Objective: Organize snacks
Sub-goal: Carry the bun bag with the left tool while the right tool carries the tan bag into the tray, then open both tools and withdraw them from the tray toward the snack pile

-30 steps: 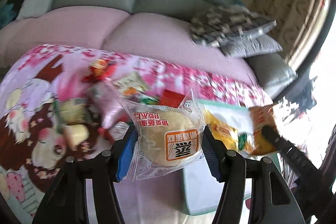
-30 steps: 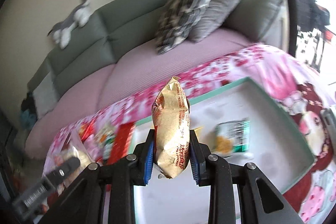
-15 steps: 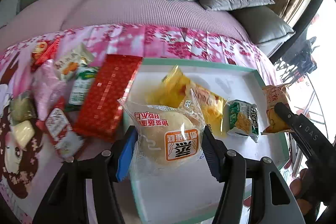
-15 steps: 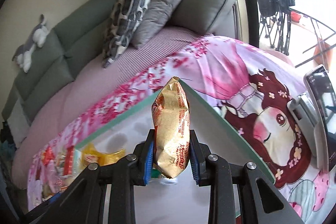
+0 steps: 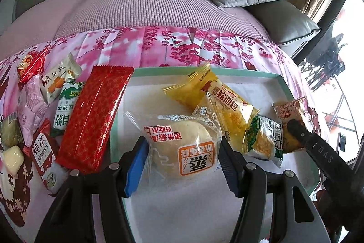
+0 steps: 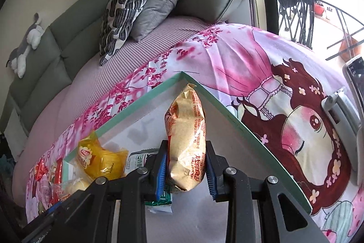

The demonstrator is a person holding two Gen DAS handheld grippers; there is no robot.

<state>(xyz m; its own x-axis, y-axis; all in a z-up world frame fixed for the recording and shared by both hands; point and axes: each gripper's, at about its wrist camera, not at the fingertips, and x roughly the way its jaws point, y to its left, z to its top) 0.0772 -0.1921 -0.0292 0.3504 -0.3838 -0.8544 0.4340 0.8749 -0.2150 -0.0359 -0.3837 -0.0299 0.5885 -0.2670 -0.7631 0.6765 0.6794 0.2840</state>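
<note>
Gripping the soft wrapped bun [image 5: 184, 147] in our left gripper [image 5: 182, 165] and the light, crinkly brown snack bag [image 6: 186, 147] in our right gripper [image 6: 185, 171], both mid-body, we judge the tray [image 5: 250, 73] at twelve o'clock.

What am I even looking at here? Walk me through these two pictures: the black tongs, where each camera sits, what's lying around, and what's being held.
There is no robot. A person carries a hand-held two-finger gripper in each hand, and each one has a wide-angle camera looking forward along its fingers.

The left wrist view shows the left gripper clamped on a clear-wrapped round bun. The right wrist view shows the right gripper clamped on a tan snack packet held upright.

Both hang over a shallow white tray with a green rim, which sits on a pink cartoon-print cloth in front of a sofa. In the tray lie a yellow bread packet and a green-and-white packet. Left of the tray more snacks wait on the cloth, among them a long red wrapper.
</note>
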